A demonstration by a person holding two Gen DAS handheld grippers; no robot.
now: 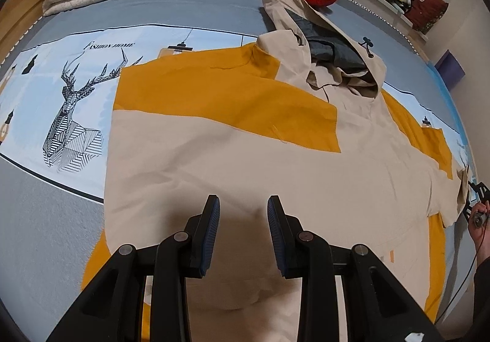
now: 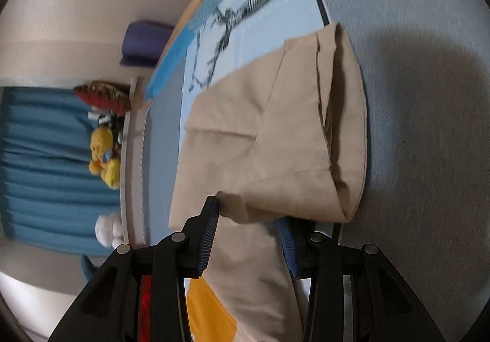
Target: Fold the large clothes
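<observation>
Two views differ: only the left wrist shows the whole beige-and-mustard hooded jacket (image 1: 245, 142) spread flat on the bed (image 1: 55, 219); the right wrist shows just its sleeve cuff (image 2: 291, 133). Left gripper (image 1: 243, 204) hovers above, fingers parted, empty. Right gripper (image 2: 248, 210), rolled sideways, has sleeve fabric between its fingers; grip unclear.
</observation>
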